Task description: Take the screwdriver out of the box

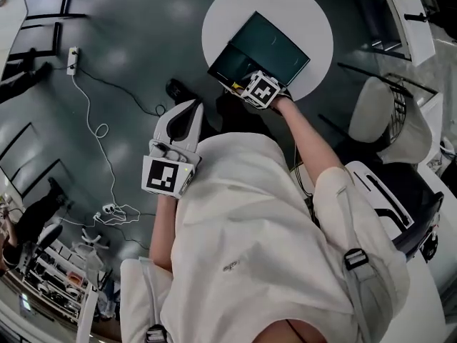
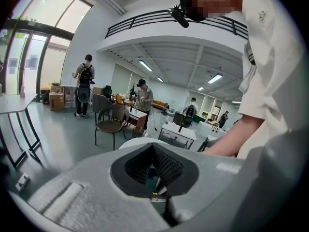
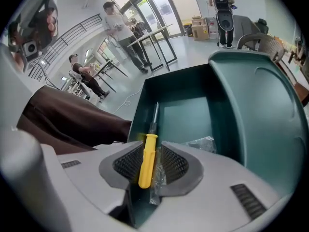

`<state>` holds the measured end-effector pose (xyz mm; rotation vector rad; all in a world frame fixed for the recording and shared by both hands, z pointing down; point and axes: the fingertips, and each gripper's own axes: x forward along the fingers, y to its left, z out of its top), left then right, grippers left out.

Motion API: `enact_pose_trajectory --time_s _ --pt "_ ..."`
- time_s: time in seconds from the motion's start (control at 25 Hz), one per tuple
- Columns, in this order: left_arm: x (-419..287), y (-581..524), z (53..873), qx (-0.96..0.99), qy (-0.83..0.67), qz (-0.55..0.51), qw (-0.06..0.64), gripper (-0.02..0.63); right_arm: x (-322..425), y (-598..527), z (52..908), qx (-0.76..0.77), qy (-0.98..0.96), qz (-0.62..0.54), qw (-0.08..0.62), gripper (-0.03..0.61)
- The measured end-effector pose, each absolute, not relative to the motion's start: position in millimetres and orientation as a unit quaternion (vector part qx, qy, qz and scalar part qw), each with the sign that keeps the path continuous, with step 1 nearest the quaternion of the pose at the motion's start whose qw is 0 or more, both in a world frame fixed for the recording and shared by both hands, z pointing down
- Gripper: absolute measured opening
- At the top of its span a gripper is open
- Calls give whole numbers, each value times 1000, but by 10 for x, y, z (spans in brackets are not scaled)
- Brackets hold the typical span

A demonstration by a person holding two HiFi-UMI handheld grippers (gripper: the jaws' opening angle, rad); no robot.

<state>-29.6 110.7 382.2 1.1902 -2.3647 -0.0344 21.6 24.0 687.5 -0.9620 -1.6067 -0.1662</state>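
A dark green box [image 1: 275,41] lies open on the round white table [image 1: 228,13], its lid [image 3: 260,100] tipped back. In the right gripper view a screwdriver with a yellow handle [image 3: 147,161] lies along the left wall of the box [image 3: 193,110], metal shaft pointing away. My right gripper [image 3: 150,167] reaches down into the box with its jaws on either side of the handle; a small gap still shows beside it. Its marker cube hides the right gripper [image 1: 244,84] tips in the head view. My left gripper [image 1: 189,109] hangs beside the person's body, away from the table, fingers together and empty [image 2: 153,170].
A crumpled clear plastic bag [image 3: 203,143] lies in the box beside the screwdriver. A white power strip and cable [image 1: 73,59] trail over the grey floor at the left. A pale chair [image 1: 389,120] stands at the right. Several people, tables and a brown chair [image 2: 112,124] fill the room beyond.
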Motion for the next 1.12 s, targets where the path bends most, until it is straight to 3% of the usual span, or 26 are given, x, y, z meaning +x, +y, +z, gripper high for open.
enact_pose_trajectory --time_s 0.6,0.84,1.0,1.12 --pt "-309 1684 3864 378 -890 -24 255 11 84 312 6991 -423 -639 -68 639 143" --pt "-295 1754 3895 378 -890 -29 253 11 17 287 6961 -413 -656 -113 622 111" --pt "-275 1762 3897 380 -890 -30 250 11 -73 202 6941 -384 -679 -115 615 53" --pt "-271 1789 3904 380 -890 -30 251 11 -59 249 6910 -388 -680 -103 613 76"
